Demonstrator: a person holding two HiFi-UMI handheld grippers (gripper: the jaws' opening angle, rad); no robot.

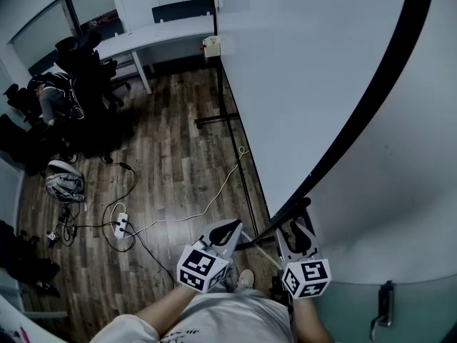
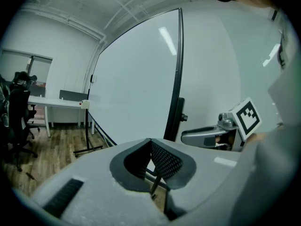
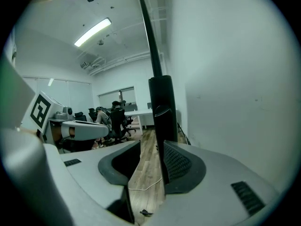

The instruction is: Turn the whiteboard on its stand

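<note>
The right gripper's (image 3: 148, 147) jaws stand narrowly apart around the black stand post (image 3: 162, 102). The post lies against the right-hand pad, and the other pad is clear of it. The left gripper's (image 2: 150, 142) jaws are drawn together at the tips with nothing in them. Both grippers sit at the bottom centre of the head view. The whiteboard (image 1: 307, 70) fills the upper right there, with its dark edge sweeping down to the post. A white cable (image 1: 214, 199) trails across the wooden floor (image 1: 171, 156) at centre left.

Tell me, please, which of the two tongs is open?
The right tongs: their jaws stand apart, right by the black whiteboard frame. The left tongs differ: their jaws meet at the tips, with nothing held.
</note>
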